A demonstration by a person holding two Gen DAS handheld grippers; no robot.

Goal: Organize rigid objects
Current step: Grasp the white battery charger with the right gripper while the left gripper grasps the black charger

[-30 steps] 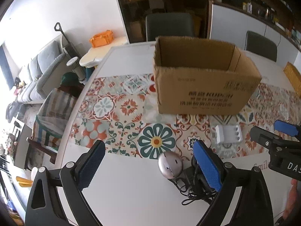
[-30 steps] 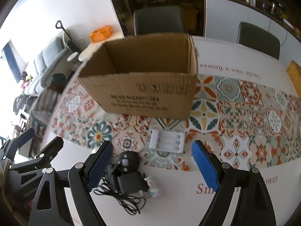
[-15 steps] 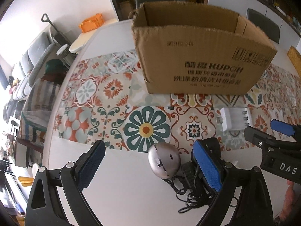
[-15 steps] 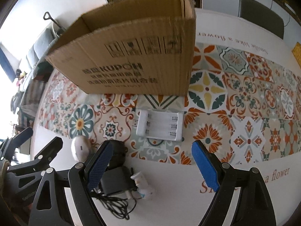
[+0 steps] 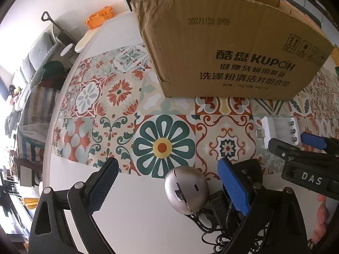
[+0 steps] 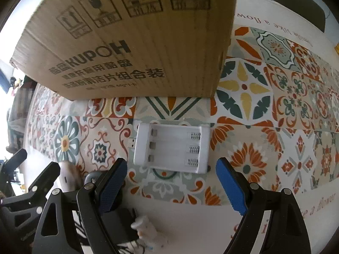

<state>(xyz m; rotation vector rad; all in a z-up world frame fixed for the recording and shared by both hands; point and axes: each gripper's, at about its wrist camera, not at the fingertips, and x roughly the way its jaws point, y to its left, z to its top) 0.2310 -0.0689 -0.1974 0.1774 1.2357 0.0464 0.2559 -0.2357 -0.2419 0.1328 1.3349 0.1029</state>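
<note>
A brown cardboard box [image 5: 233, 48] stands on the patterned table runner [image 5: 118, 105]; it also fills the top of the right wrist view [image 6: 131, 38]. A silver computer mouse [image 5: 186, 192] lies between the fingers of my open left gripper [image 5: 167, 186], nearer the right finger. A white battery charger [image 6: 172, 149] lies just ahead of my open right gripper [image 6: 171, 182], slightly beyond the fingertips; it also shows in the left wrist view [image 5: 279, 130]. Both grippers are empty.
A black power adapter with a tangled cable [image 5: 220, 216] lies right of the mouse, under my left gripper's right finger. A small white plug [image 6: 144, 225] lies by it. The white table edge [image 5: 48, 139] drops off at the left, with chairs and a sofa beyond.
Both grippers have moved forward and down toward the table. The mouse now sits between the left fingers and the charger lies close ahead of the right fingers. Nothing was grasped.
</note>
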